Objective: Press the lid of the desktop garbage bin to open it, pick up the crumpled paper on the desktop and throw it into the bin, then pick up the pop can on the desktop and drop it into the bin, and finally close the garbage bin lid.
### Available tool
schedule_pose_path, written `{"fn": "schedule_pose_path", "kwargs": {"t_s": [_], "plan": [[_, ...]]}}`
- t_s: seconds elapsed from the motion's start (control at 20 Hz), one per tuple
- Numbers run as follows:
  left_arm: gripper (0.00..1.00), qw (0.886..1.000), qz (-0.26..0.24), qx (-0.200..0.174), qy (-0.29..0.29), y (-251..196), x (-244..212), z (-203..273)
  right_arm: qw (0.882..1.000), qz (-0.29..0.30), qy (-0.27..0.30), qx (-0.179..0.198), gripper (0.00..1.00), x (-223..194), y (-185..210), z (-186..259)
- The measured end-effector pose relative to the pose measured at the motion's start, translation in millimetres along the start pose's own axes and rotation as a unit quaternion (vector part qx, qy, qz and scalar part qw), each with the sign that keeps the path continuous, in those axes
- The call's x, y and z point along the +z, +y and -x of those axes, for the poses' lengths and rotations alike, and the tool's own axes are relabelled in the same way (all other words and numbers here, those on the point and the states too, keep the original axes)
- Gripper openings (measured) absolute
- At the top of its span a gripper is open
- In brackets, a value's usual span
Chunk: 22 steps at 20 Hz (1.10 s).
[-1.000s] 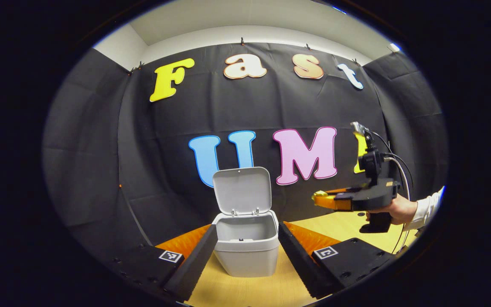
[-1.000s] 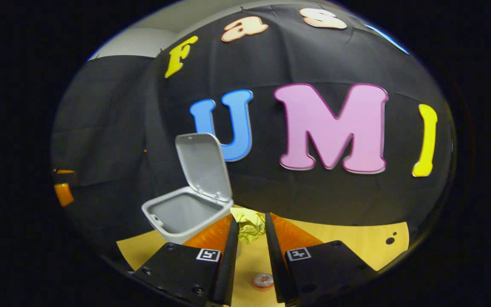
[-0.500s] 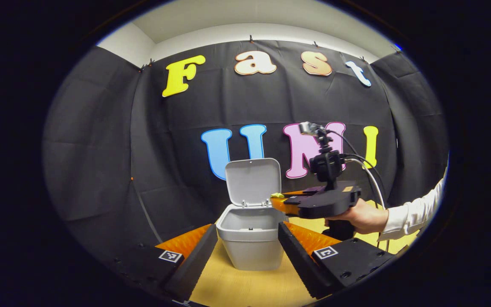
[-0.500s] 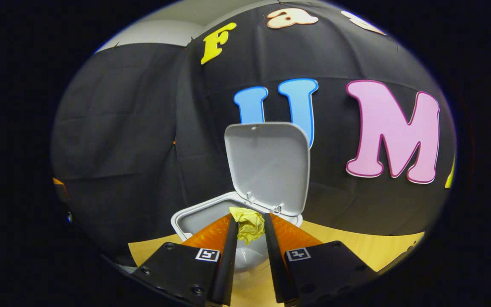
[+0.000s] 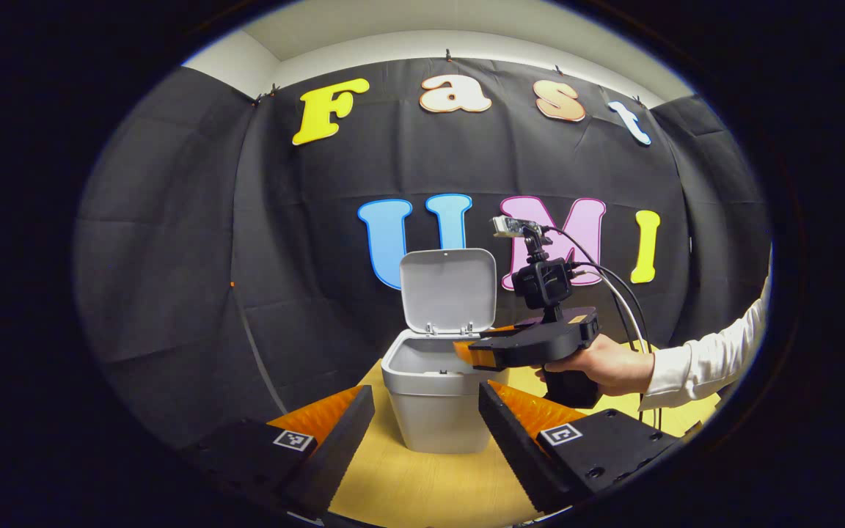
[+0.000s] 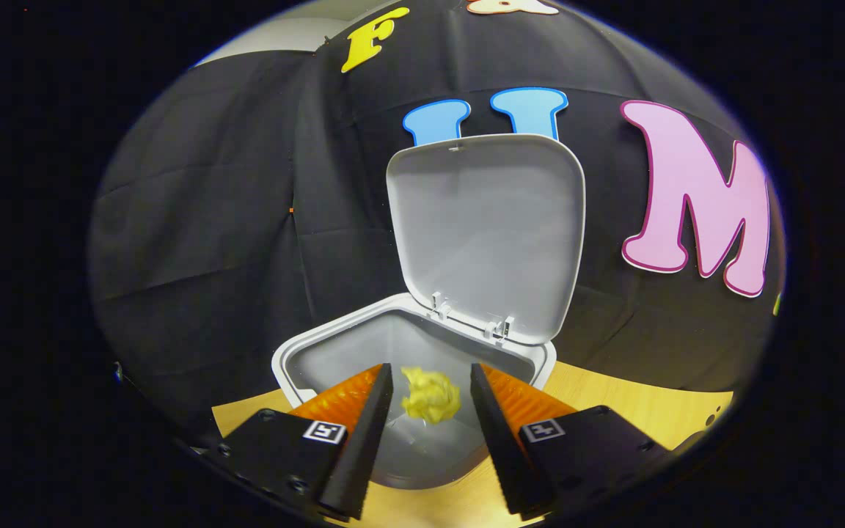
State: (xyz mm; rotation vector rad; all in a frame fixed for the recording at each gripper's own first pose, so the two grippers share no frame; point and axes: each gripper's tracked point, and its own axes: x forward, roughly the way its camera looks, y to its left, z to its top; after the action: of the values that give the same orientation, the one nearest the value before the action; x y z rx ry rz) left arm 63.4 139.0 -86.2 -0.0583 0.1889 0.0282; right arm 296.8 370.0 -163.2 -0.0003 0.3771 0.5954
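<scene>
The grey bin (image 5: 433,411) stands on the wooden table with its lid (image 5: 448,290) raised upright. My left gripper (image 5: 426,392) is open in front of it, holding nothing. In the left gripper view my right gripper (image 5: 466,352) hovers over the bin's right rim, held by a hand (image 5: 606,363). In the right gripper view the right gripper (image 6: 431,370) is open above the bin's mouth (image 6: 298,359). The yellow crumpled paper (image 6: 431,396) is loose between the fingers, touching neither, just over the bin's hollow. The lid (image 6: 485,227) stands close ahead.
The wooden table (image 5: 422,491) runs forward from the bin toward me. A white sleeve (image 5: 701,363) reaches in from the right. The black cloth wall stands right behind the bin.
My right gripper moved left over the bin and its fingers spread, letting go of the yellow paper. The left gripper drew back slightly and stays open.
</scene>
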Motion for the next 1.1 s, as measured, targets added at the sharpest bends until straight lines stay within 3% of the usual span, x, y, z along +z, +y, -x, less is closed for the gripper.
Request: {"fn": "schedule_pose_path", "kwargs": {"t_s": [0.05, 0.15, 0.3, 0.55, 0.75, 1.0, 1.1], "plan": [[0.96, 1.000, 0.005, -0.012, 0.005, -5.2, -5.0, -3.3, 1.000, 0.002, -0.002, -0.003, 0.82, 1.5, -2.7, 2.5], [0.96, 0.999, 0.019, -0.035, 0.013, -16.5, -13.9, -12.7, 1.000, -0.001, -0.006, -0.011, 0.96, 6.3, -9.2, 11.2], [0.96, 0.997, 0.036, -0.070, 0.014, -40.9, -27.8, -28.1, 0.999, -0.010, -0.017, -0.033, 0.97, 17.8, -33.3, 44.1], [0.97, 0.994, 0.044, -0.095, 0.020, -88.8, -69.6, -63.9, 0.993, 0.011, -0.006, -0.114, 0.98, -5.1, -106.9, 155.6], [0.97, 0.984, 0.051, -0.164, 0.041, -150.3, -113.9, -89.5, 0.980, 0.012, 0.013, -0.199, 0.98, -27.7, -155.4, 245.7], [0.98, 0.966, 0.014, -0.242, 0.085, -227.5, -166.8, -117.6, 0.955, -0.074, 0.019, -0.286, 0.98, -65.8, -175.1, 324.5], [0.99, 0.961, -0.004, -0.257, 0.107, -243.8, -188.4, -127.1, 0.944, -0.100, 0.026, -0.313, 0.98, -84.7, -176.9, 350.4]]}}
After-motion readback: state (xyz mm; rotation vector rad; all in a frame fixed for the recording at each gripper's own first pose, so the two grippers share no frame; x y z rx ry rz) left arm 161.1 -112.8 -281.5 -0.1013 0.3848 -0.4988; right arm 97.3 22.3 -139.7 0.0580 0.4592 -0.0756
